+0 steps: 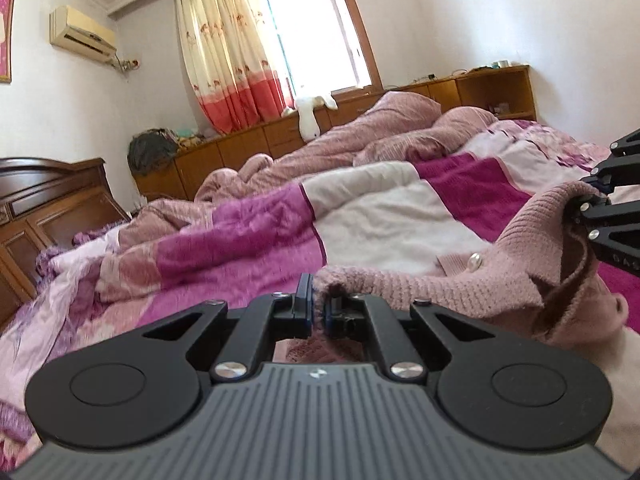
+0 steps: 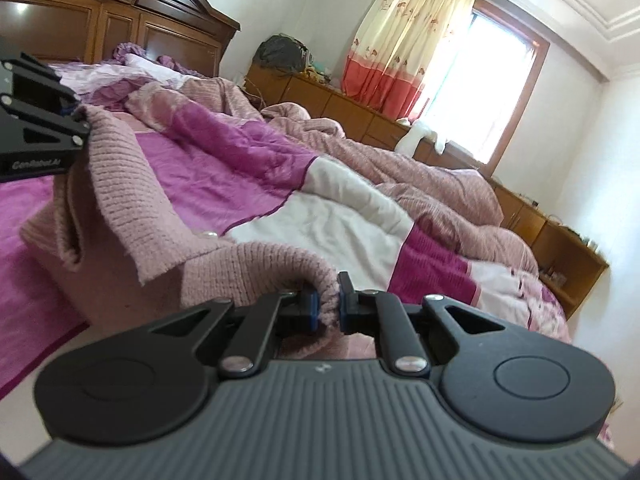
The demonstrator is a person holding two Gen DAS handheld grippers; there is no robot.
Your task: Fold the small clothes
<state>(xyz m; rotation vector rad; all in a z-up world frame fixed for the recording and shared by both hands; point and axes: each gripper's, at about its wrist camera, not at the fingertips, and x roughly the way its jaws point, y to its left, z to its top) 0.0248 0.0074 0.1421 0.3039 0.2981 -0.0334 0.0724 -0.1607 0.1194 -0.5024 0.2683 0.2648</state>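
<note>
Left gripper (image 1: 318,306) and right gripper (image 2: 328,304) both clamped on pink knit sweater (image 1: 460,280) — lifted, sagging between, above bed (image 1: 380,216).

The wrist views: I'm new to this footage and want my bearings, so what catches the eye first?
A pink knit sweater hangs between both grippers, lifted above the bed: the left gripper and the right gripper each pinch an edge of it, low in the middle of their views. Behind lies a rumpled magenta and white quilt. At the far wall a bright window glows beside a cream and red curtain.
</note>
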